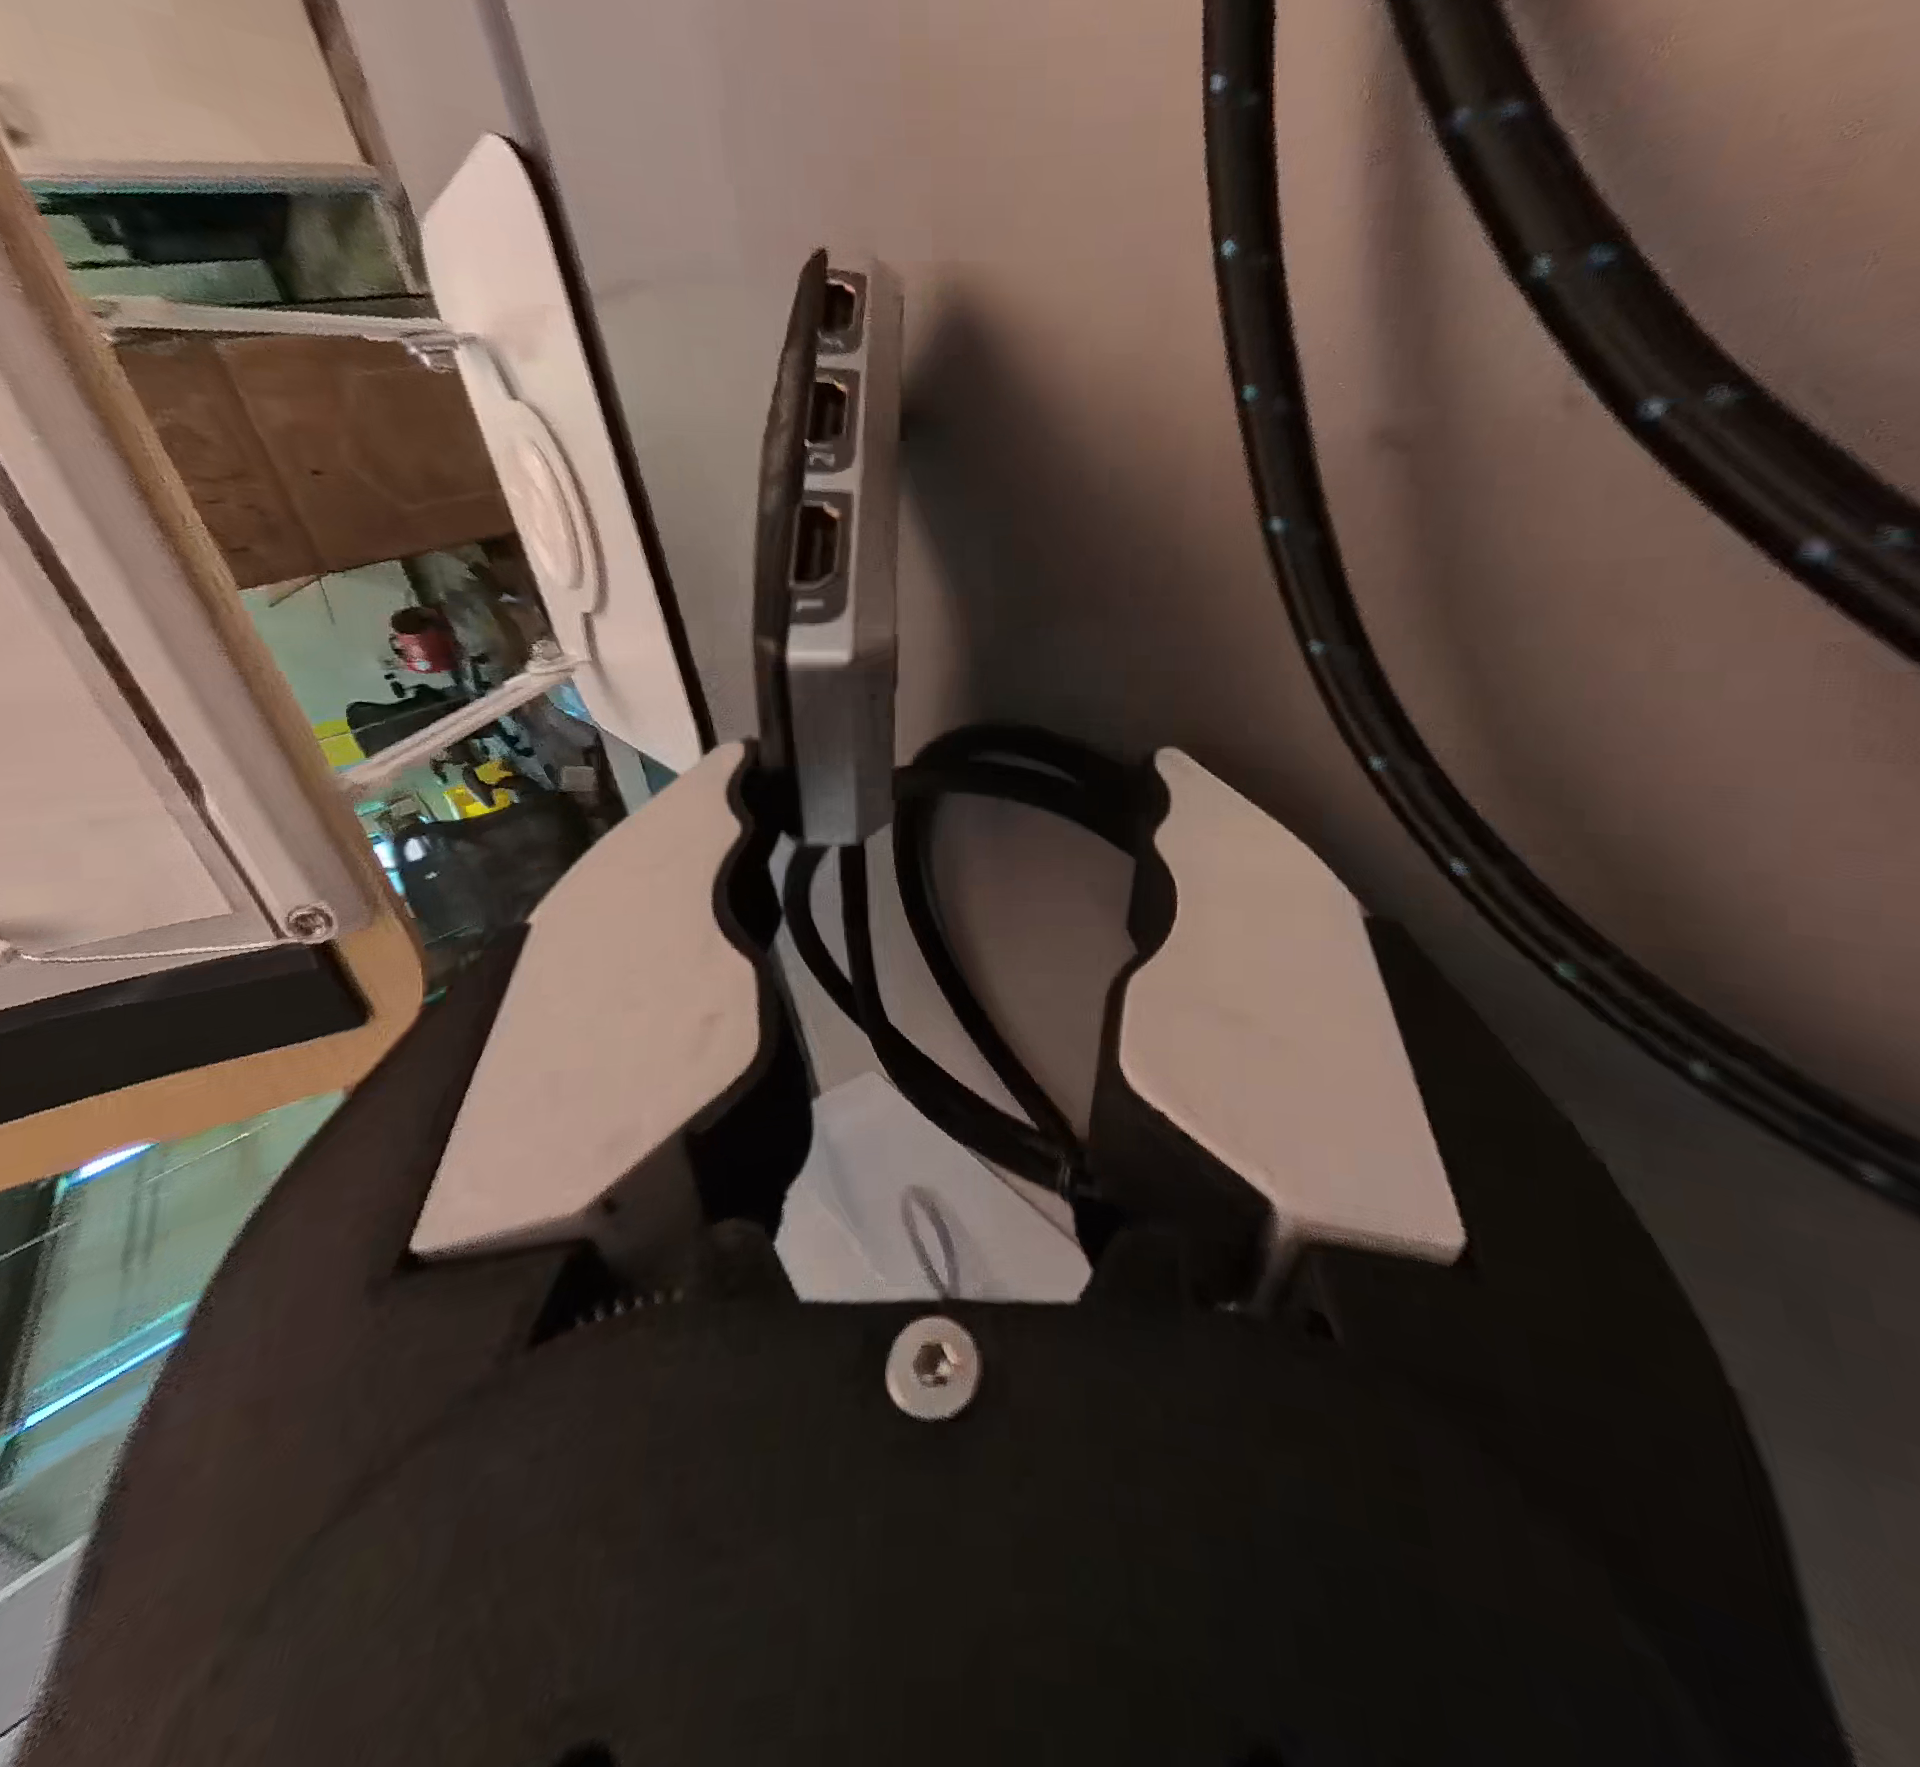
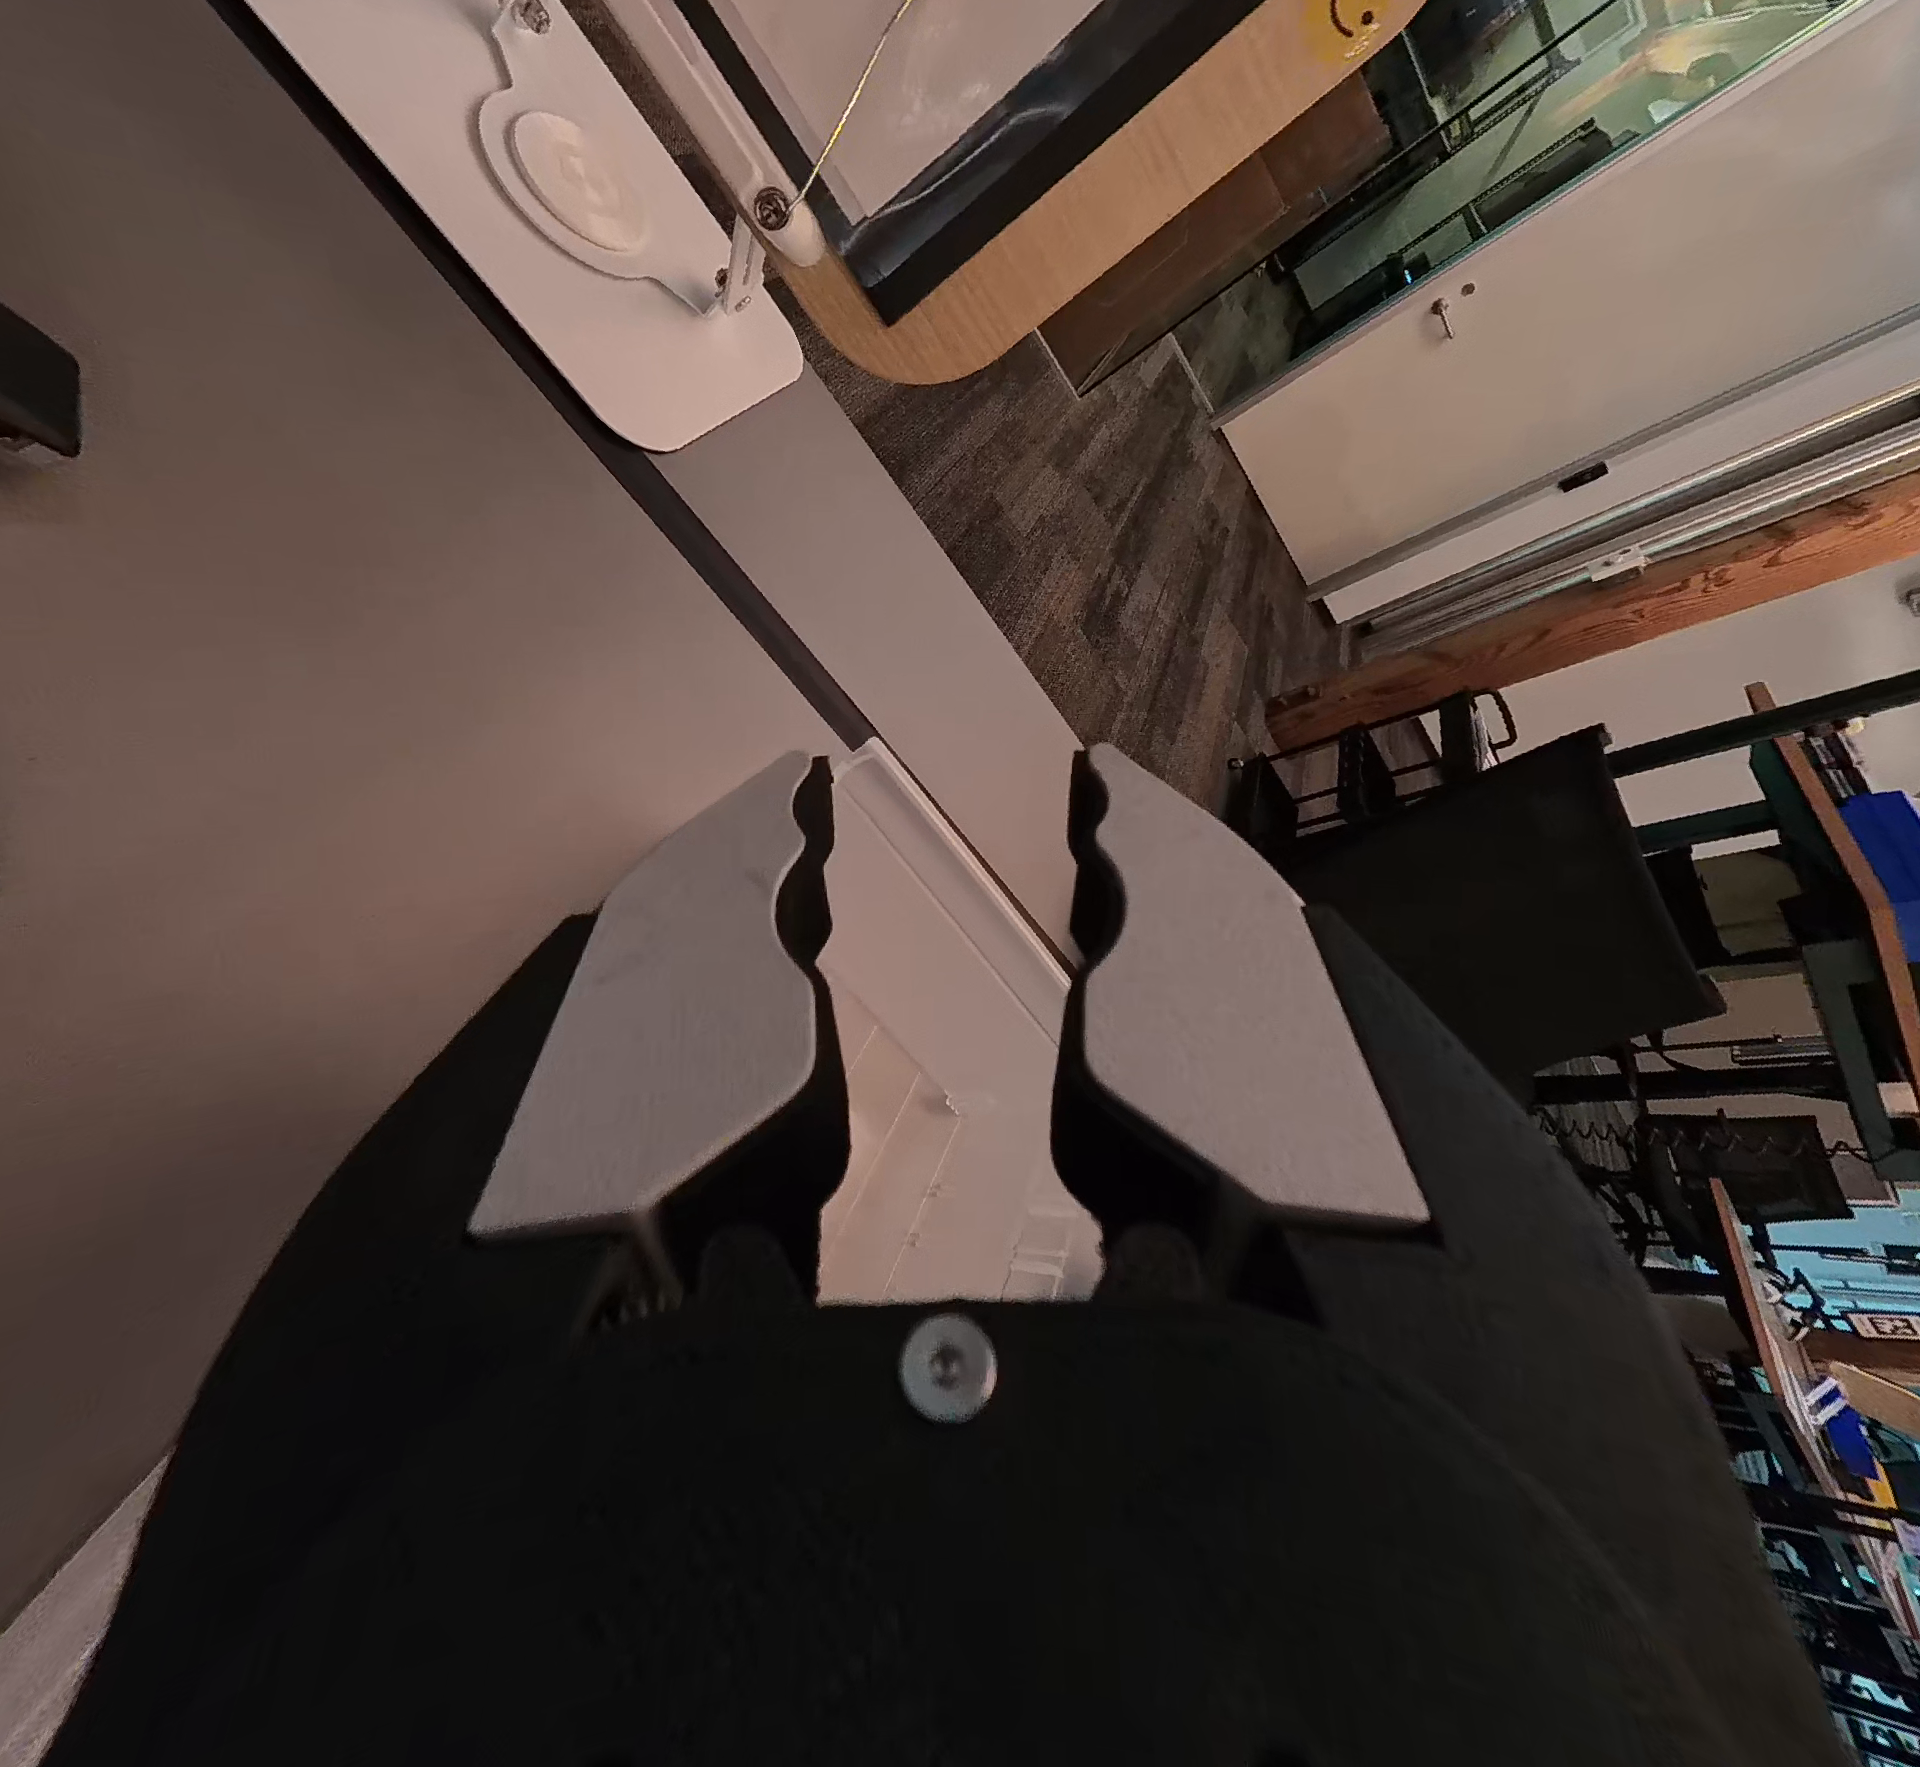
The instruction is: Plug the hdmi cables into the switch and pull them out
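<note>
1. The left gripper [image 1: 951, 767] has its jaws apart, with nothing clamped.
2. The slim grey metal HDMI switch [image 1: 831, 533], showing three empty ports, sits at the left fingertip, its thin black looped lead [image 1: 935, 938] lying between the fingers.
3. Two thick black braided HDMI cables [image 1: 1455, 491] curve off to the right.
4. The right gripper [image 2: 951, 772] is also apart and empty, above the grey tabletop [image 2: 312, 678].

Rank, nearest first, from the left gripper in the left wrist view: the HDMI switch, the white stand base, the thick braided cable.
1. HDMI switch: its near end sits between the left gripper fingertips, by the left finger.
2. Braided cable: right of the fingers, arcing up the table.
3. White stand base: upper left, at the table's far edge.
</note>
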### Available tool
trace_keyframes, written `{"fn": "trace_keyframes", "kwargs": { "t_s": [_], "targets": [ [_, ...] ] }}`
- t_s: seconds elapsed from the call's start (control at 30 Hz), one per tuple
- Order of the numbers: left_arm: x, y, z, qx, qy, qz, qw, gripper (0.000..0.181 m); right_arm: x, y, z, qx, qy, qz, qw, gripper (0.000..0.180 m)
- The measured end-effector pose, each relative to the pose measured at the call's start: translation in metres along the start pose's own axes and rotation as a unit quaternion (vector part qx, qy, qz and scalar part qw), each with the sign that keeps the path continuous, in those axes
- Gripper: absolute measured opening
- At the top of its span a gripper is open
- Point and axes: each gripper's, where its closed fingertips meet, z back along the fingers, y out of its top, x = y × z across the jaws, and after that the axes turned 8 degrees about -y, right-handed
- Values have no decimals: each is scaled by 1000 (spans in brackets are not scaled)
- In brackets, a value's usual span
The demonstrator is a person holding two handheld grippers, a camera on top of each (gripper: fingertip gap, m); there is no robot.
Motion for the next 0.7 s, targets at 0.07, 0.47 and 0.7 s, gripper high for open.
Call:
{"fn": "trace_keyframes", "kwargs": {
  "t_s": [0.07, 0.47, 0.7],
  "targets": [
    [3, -5, 8, -13, -19, 7, 1000, 67, -1, -1, 0, -2, 2, 2, 1000, 44],
    [18, -21, 81, 14, -112, 85, 990, 56, -5, -2, -1, -5, 12, 9, 1000, 44],
    [85, 28, 101, 73, -292, 58, 952, 49, -8, -5, -4, -13, 15, 16, 1000, 44]
  ]
}}
